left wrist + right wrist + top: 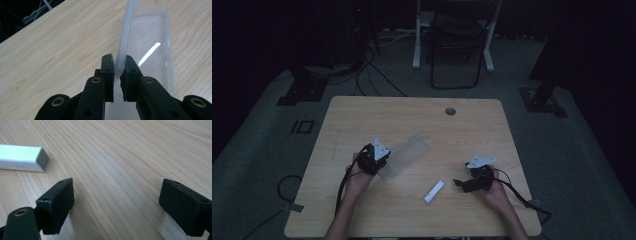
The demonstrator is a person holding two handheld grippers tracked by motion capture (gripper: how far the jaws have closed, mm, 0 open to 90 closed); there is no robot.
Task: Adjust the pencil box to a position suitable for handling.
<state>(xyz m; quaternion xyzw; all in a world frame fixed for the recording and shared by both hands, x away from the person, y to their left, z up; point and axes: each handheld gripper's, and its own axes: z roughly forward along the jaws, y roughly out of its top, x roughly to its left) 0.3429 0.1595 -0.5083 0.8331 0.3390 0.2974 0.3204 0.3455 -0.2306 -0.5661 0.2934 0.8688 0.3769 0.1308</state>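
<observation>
Claw work had only just got under way: the left claw [119, 65] was clamped on the thin raised wall of a clear plastic case [152, 50], its black pads [108, 65] pressed flat against either side of that wall with no gap visible. From the high view, the left claw [377, 155] held the case [408, 152] a little left of the counter's [362, 115] middle, the case lying open and angled toward the far right corner. The right claw [117, 202] stood wide apart with nothing between its pads, hovering low over bare wood near the counter's right edge [473, 181]. A small white stick-shaped thing [433, 192], boxy with a grey end face [23, 158], lay flat on the counter between the two hands, nearer the near edge, well apart from the case and untouched. Judging by this layout, the case had been secured and steadied, while the white piece had yet to be picked up; if it was meant to go into the case, the pick-up, the carry across and any closing of the case all remained.
</observation>
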